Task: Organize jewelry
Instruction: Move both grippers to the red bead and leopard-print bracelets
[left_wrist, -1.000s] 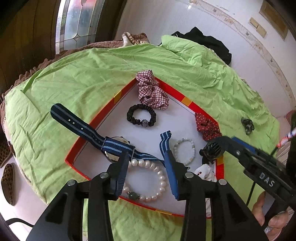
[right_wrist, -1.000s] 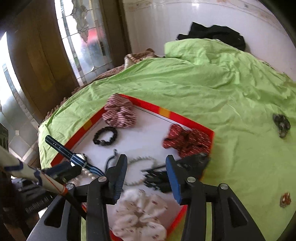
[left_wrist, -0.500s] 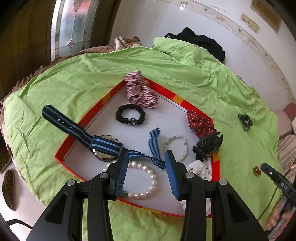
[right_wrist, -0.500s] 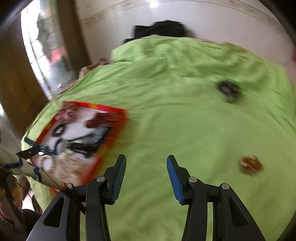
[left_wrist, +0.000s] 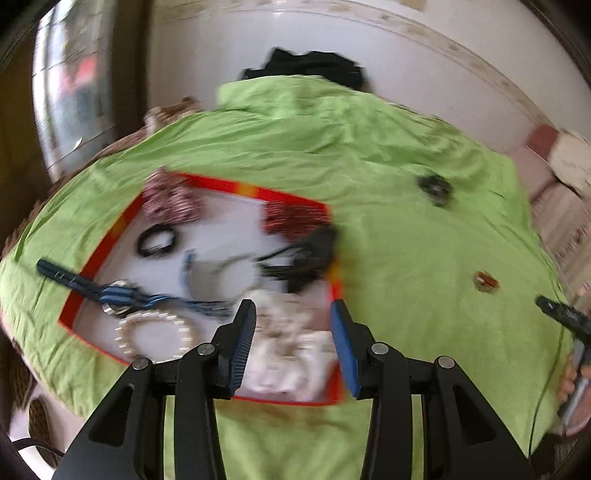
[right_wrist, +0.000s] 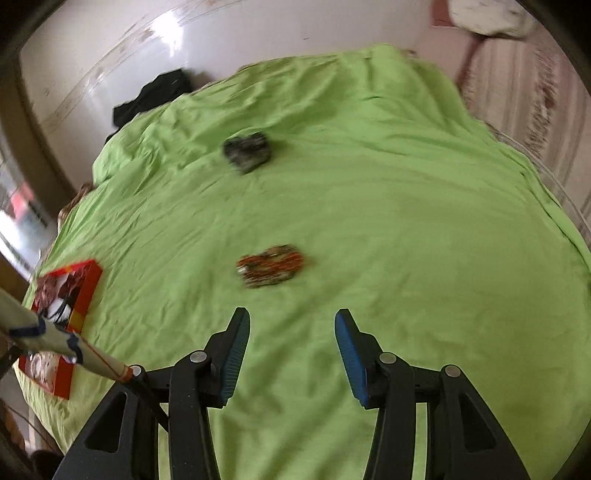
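Left wrist view: left tool (left_wrist: 291, 334) is opening, gripping nothing, hovering over the red tray (left_wrist: 291, 195) at frame centre-left.

Right wrist view: right tool (right_wrist: 291, 350) is opening, empty; red-gold brooch (right_wrist: 271, 266) is lying just above it on the green sheet (right_wrist: 406, 221).

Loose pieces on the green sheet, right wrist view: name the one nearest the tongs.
The red-and-gold piece, just ahead of the right tongs, which are empty. The dark piece lies farther up the sheet.
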